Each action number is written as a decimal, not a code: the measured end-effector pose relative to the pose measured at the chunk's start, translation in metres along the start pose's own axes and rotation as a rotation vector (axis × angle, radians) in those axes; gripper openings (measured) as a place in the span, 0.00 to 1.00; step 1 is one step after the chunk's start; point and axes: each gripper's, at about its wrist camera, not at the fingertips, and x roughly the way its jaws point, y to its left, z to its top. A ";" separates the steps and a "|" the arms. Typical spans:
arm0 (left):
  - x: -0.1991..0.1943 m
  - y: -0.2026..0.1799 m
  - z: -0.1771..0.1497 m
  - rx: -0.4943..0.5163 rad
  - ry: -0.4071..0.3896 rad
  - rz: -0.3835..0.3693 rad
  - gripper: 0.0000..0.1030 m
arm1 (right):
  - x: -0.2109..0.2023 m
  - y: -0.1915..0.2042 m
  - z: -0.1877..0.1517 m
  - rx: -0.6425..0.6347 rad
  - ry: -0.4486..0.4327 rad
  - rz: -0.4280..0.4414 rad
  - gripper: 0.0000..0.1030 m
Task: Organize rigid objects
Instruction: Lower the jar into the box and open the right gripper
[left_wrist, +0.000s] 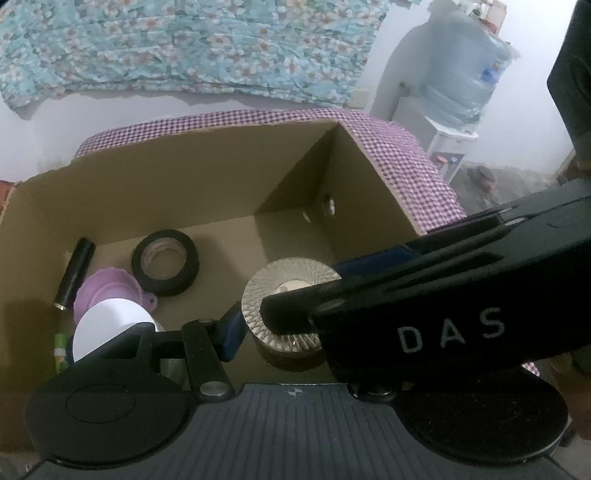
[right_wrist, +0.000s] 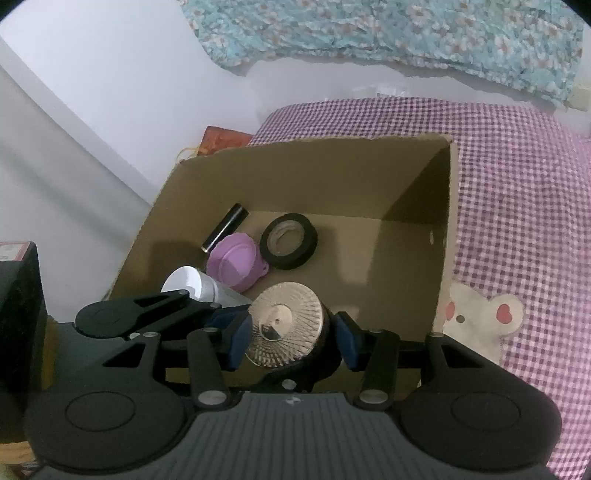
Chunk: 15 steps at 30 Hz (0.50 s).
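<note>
An open cardboard box (right_wrist: 406, 177) stands on a purple checked cloth. In it lie a black tape roll (right_wrist: 289, 246), a purple lid (right_wrist: 236, 263), a black tube (right_wrist: 224, 228) and a white bottle (right_wrist: 190, 282). My right gripper (right_wrist: 291, 334) is shut on a round jar with a ribbed silver lid (right_wrist: 286, 328), held just inside the box's near wall. In the left wrist view the jar (left_wrist: 291, 306) sits between fingers, and the right gripper's black body (left_wrist: 443, 306) crosses in from the right. My left gripper's left finger (left_wrist: 231, 332) shows; its right one is hidden.
The purple checked cloth (right_wrist: 517, 206) has a white bear patch (right_wrist: 480, 317) right of the box. A blue flowered cloth (left_wrist: 184, 48) hangs on the wall behind. A water dispenser with a large bottle (left_wrist: 465, 81) stands at the back right.
</note>
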 end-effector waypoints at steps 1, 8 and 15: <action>0.001 -0.001 0.000 0.004 0.001 0.003 0.56 | 0.000 -0.002 -0.001 -0.001 -0.003 -0.003 0.52; -0.004 -0.006 -0.002 0.029 -0.035 -0.009 0.56 | -0.004 -0.010 -0.005 0.024 -0.031 0.013 0.50; -0.016 -0.008 -0.003 0.035 -0.070 -0.009 0.62 | -0.029 -0.018 -0.012 0.077 -0.111 0.071 0.50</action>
